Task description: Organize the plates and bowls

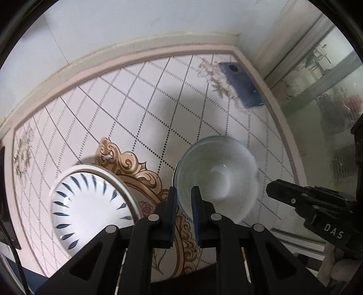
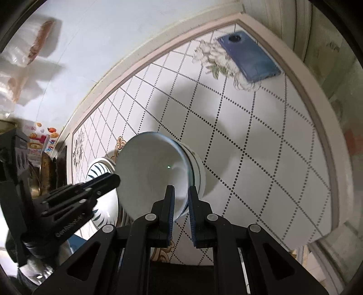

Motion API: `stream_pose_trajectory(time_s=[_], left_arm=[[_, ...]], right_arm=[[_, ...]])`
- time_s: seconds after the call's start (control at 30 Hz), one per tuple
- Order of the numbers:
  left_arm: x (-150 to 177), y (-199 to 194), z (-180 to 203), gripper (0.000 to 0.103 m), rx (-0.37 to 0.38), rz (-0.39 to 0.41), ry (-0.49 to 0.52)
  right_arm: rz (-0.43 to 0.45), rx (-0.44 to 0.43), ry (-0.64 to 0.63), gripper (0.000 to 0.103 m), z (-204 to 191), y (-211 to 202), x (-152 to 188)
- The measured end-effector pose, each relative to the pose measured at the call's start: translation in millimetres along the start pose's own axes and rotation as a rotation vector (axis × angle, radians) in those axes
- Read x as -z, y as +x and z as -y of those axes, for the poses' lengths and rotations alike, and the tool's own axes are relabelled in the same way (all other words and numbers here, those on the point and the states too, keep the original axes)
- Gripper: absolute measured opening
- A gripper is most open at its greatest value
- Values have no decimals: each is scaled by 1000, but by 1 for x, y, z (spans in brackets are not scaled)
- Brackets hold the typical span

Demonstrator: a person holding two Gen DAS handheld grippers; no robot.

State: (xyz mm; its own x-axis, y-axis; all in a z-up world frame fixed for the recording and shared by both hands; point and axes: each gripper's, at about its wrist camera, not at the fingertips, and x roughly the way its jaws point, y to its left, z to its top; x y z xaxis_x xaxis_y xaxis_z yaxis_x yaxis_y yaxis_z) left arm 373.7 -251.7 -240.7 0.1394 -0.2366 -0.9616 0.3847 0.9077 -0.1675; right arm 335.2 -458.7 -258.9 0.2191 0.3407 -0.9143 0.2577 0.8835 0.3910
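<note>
step: both grippers [image 1: 184, 199] [image 2: 181, 199] pinch bowl [image 2: 154, 172] rim, lifting | next: carry toward plate [image 1: 90, 204], 9 o'clock

Blue phone [image 2: 248, 59] on tiled table [image 2: 261, 140]

Tiled table [image 1: 140, 109] carries patterned plate [image 1: 90, 204], phone [image 1: 241, 84].

Table top [image 1: 140, 109]: white, crossed by dotted grey diamond lines, with grey flower prints at its corners, a tan scrollwork medallion [image 1: 127, 163] at lower centre and a pale pink raised border [image 1: 172, 48].
Wall [image 1: 136, 20]: plain white, upper frame.
Glass door or window [image 1: 326, 74]: far right, pale frame.
Blue smartphone [image 2: 248, 57]: face down, upper right corner of the table.
Light: soft, with dark shadows mid-table.
</note>
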Motion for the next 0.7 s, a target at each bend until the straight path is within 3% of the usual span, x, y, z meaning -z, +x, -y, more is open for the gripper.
stream_pose_trajectory(time_s=[0.03, 0.1, 0.13, 0.17, 0.23, 0.3, 0.37, 0.47, 0.57, 0.7], left_arm=[[2, -8, 1, 11, 2, 12, 4], [5, -27, 4, 18, 13, 40, 20], [6, -34, 5, 21, 12, 52, 24], [8, -42, 6, 29, 12, 66, 28], [9, -55, 6, 37, 23, 87, 24], [10, -67, 4, 60, 32, 104, 17], [11, -76, 1, 71, 32, 125, 5], [13, -86, -4, 72, 37, 146, -12], [14, -91, -7, 87, 47, 156, -22], [15, -93, -6, 97, 60, 168, -27]], right_arm=[[9, 13, -12, 17, -4, -7, 2], [28, 44, -35, 46, -13, -22, 8], [42, 57, -47, 53, -18, -30, 11], [53, 63, -55, 60, -21, -36, 14], [71, 81, -76, 64, -29, -49, 20], [84, 90, -90, 76, -36, -59, 24], [103, 93, -98, 80, -42, -69, 28], [128, 114, -120, 85, -50, -81, 32], [148, 123, -122, 89, -54, -91, 34], [163, 154, -138, 91, -57, -100, 36]])
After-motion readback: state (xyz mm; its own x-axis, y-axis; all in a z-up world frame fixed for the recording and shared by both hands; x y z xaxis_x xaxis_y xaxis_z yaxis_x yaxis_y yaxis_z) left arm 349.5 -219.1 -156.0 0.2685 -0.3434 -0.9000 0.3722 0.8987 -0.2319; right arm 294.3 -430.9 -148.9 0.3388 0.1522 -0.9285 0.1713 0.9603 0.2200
